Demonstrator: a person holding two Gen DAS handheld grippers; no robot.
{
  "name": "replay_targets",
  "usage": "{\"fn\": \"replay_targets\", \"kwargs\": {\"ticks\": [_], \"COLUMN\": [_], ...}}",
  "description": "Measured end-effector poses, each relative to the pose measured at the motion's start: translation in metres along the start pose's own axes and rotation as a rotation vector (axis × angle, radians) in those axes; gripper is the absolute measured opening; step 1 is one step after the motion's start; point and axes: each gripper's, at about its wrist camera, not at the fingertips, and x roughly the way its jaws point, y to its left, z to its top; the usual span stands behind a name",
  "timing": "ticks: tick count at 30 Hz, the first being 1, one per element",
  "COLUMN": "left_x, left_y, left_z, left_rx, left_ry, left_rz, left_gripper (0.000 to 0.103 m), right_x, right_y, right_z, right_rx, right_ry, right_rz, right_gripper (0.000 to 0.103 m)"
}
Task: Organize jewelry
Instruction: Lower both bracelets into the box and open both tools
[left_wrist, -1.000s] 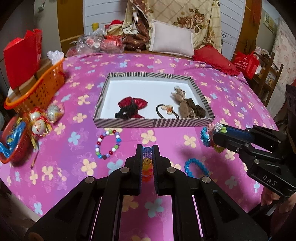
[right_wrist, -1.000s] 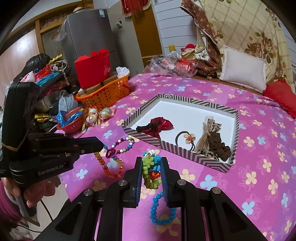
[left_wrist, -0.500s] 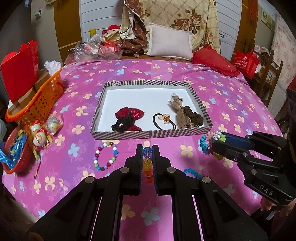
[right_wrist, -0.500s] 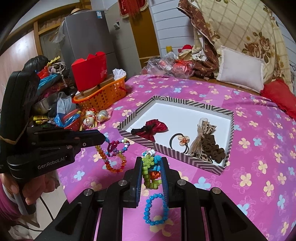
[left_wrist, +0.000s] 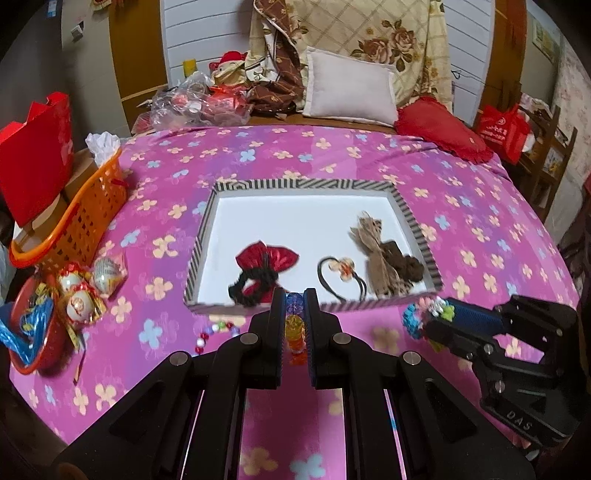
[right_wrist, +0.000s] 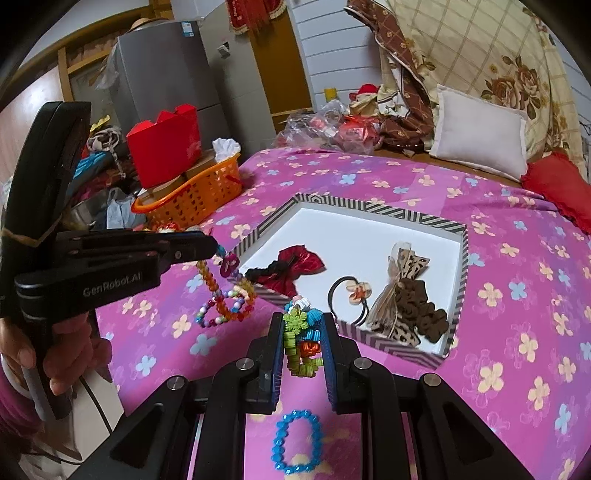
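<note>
Currently, two bracelets are being held above the pink flowered bedspread (left_wrist: 332, 155), one in each tool. The left gripper (left_wrist: 294, 323) is being kept pressed onto an orange beaded bracelet (right_wrist: 236, 291); in the left wrist view, blue, yellow and orange beads are being pinched between its fingers (left_wrist: 277, 321), and in the right wrist view the remainder of the strand is being seen hanging below the fingertips, clear of the bedspread, with a magenta charm (right_wrist: 229, 264) near the top. The right gripper (right_wrist: 302, 343) is being kept pressed onto a green and blue flower bracelet (right_wrist: 301, 334), which is being gripped between both pads and is protruding above the tips.

A striped tray (left_wrist: 417, 225) is being shown resting on the bedspread just ahead of both tools. Inside it, a red bow hair tie (left_wrist: 264, 267), a black hair tie with a flower (left_wrist: 340, 273) and a brown leopard-print scrunchie (left_wrist: 388, 258) are being shown lying side by side along the near wall.

A multicoloured bead bracelet (left_wrist: 214, 330) is being shown on the bedspread just outside the tray's near wall, partly hidden by the left gripper. A blue bead bracelet (right_wrist: 297, 441) is being shown lying flat on the bedspread beneath the right gripper. An orange basket (left_wrist: 81, 218) is being shown at the left edge of the bed.
</note>
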Motion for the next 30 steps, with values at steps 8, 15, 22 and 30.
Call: {"fn": "replay_targets", "kwargs": {"ticks": [8, 15, 22, 30], "left_x": [0.032, 0.072, 0.117, 0.135], "left_y": [0.001, 0.004, 0.021, 0.041], "left_z": [0.031, 0.045, 0.031, 0.011], "left_rx": [-0.016, -0.058, -0.109, -0.138], "left_ry": [0.014, 0.048, 0.129, 0.167], "left_rz": [0.026, 0.017, 0.047, 0.075], "left_gripper": [0.008, 0.008, 0.008, 0.008], "right_x": [0.027, 0.065, 0.107, 0.135], "right_y": [-0.022, -0.044, -0.053, -0.055], "right_z": [0.021, 0.03, 0.023, 0.012], "right_rx": [0.04, 0.075, 0.084, 0.087], "right_ry": [0.008, 0.043, 0.111, 0.152], "right_rz": [-0.011, -0.034, -0.033, -0.022], "right_gripper": [0.018, 0.018, 0.018, 0.018]}}
